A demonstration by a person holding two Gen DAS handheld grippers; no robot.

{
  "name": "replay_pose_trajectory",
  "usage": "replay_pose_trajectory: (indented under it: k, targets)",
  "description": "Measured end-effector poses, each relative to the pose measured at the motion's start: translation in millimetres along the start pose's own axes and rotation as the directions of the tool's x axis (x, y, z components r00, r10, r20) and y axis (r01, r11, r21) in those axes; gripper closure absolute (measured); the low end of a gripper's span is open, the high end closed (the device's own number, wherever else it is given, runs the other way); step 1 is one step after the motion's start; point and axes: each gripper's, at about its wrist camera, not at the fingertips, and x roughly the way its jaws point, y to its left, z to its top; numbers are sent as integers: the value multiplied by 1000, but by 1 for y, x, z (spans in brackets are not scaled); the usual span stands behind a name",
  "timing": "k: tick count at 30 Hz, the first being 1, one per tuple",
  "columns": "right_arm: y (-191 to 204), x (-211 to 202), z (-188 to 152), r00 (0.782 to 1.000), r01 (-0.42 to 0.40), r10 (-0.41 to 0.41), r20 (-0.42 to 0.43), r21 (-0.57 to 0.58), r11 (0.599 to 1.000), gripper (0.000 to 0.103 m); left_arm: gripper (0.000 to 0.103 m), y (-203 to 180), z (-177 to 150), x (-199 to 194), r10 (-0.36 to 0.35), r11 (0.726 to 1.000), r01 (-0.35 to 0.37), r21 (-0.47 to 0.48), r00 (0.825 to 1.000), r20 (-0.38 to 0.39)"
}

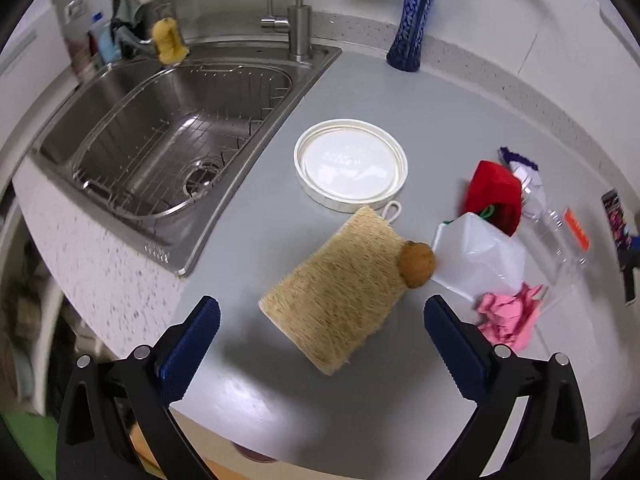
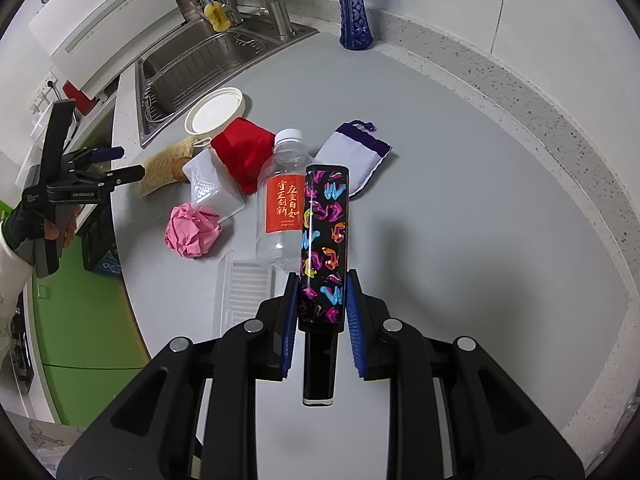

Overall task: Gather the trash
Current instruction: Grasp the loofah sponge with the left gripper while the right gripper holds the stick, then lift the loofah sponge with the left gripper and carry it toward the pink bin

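Note:
My right gripper (image 2: 322, 294) is shut on a black box with a colourful pattern (image 2: 325, 236), held above the grey counter (image 2: 460, 200). Beyond it lie an empty clear bottle with a red label (image 2: 282, 200), a crumpled pink paper ball (image 2: 192, 230), a white plastic container (image 2: 212, 188), a red cloth (image 2: 244, 152) and a white pouch with purple trim (image 2: 354, 156). My left gripper (image 1: 320, 312) is open and empty above a loofah scrubber (image 1: 340, 284). A brown nut-like ball (image 1: 416, 264) rests at the scrubber's right edge. The pink paper ball (image 1: 510, 316) lies just right of my left gripper's right finger.
A white round lid (image 1: 350, 164) lies beyond the scrubber. A steel sink (image 1: 168, 136) with a wire rack is at the left. A blue vase (image 1: 414, 20) stands by the back wall. A clear ribbed tray (image 2: 244, 292) lies near the counter's front edge.

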Motion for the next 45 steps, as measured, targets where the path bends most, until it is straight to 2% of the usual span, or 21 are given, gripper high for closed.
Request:
replay_pose_trajectory:
  k: [3, 8, 15, 18, 20, 21, 22, 25, 27, 33, 38, 43, 45]
  targets:
    - [-1, 0, 1, 1000, 5, -5, -2, 4, 1000, 80, 5, 1, 6, 9, -19, 997, 20, 74, 1000, -14]
    - [-5, 3, 3, 1000, 13, -13, -9, 21, 1000, 80, 5, -8, 7, 24, -74, 973, 84, 214, 996, -51]
    - [-5, 7, 5, 1000, 15, -14, -17, 36, 999, 80, 5, -15, 4, 45, -93, 963, 116, 244, 990, -104]
    - [-5, 8, 6, 1000, 15, -15, -18, 37, 999, 80, 13, -20, -4, 47, -80, 954, 106, 279, 991, -103]
    - [-5, 9, 7, 1000, 14, -14, -19, 36, 999, 80, 22, -19, -3, 45, -77, 960, 100, 262, 992, -95]
    - [-4, 9, 8, 1000, 14, -13, -20, 34, 999, 80, 32, -16, -1, 42, -72, 964, 93, 248, 993, -92]
    - [-4, 10, 8, 1000, 13, -12, -21, 32, 999, 80, 35, -15, 0, 41, -76, 966, 96, 240, 993, -94]
    - [0, 11, 10, 1000, 8, -8, -18, 26, 1000, 80, 38, -18, -1, 37, -72, 967, 93, 237, 993, -97]
    - [3, 9, 11, 1000, 7, -6, -12, 20, 1000, 80, 41, -17, -2, 33, -77, 974, 94, 208, 993, -92]
    - [9, 2, 12, 1000, 5, -5, 11, 8, 1000, 80, 43, -16, -5, 9, -76, 988, 82, 128, 996, -54]
    - [15, -10, 13, 999, 8, -7, 42, -14, 1000, 80, 45, -16, -10, -21, -88, 995, 89, 41, 996, -9]
    - [25, -26, 12, 997, 7, -3, 78, -51, 999, 80, 45, -28, -14, -52, -93, 996, 93, 5, 995, 38]
    - [28, -30, 10, 996, 3, 2, 84, -58, 998, 80, 45, -32, -15, -62, -120, 992, 121, -20, 991, 53]
